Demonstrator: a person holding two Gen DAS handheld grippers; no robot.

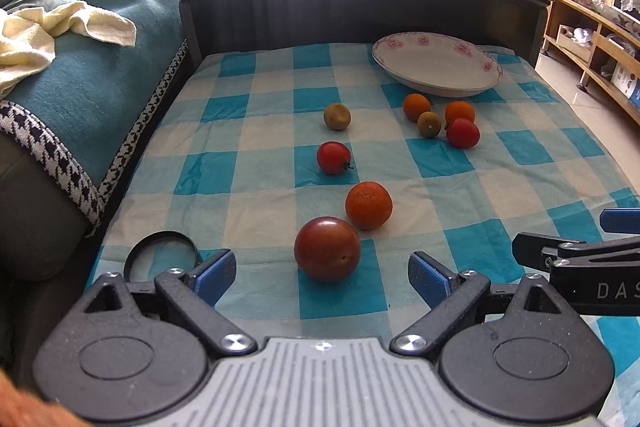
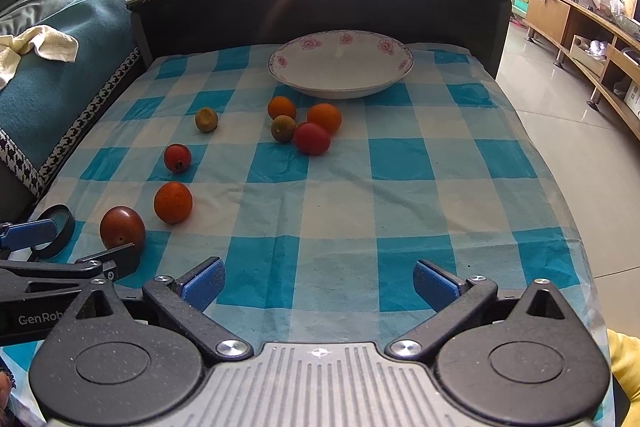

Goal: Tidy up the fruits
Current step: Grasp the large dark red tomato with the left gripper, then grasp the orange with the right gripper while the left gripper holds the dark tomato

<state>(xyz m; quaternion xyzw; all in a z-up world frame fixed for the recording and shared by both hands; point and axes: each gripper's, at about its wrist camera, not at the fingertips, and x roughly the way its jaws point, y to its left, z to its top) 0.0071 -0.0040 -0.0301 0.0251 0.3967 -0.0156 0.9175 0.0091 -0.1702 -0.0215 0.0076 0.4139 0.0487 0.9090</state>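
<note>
Several small fruits lie on a blue checked cloth. A dark red fruit (image 1: 327,248) (image 2: 122,228) lies just ahead of my open left gripper (image 1: 322,277), between its jaws' line. Behind it are an orange (image 1: 368,205) (image 2: 173,202), a small red tomato (image 1: 334,157) (image 2: 177,157) and a greenish-brown fruit (image 1: 337,116) (image 2: 206,119). A cluster of two oranges, a brown fruit and a red tomato (image 1: 463,133) (image 2: 311,138) lies before an empty flowered white plate (image 1: 436,67) (image 2: 340,65). My right gripper (image 2: 318,285) is open and empty over bare cloth.
A black-rimmed magnifying glass (image 1: 162,253) (image 2: 58,229) lies at the cloth's near left. A sofa with a teal blanket (image 1: 80,79) borders the left. A dark raised board (image 1: 360,3) stands behind the plate. The floor drops off at the right (image 2: 560,99).
</note>
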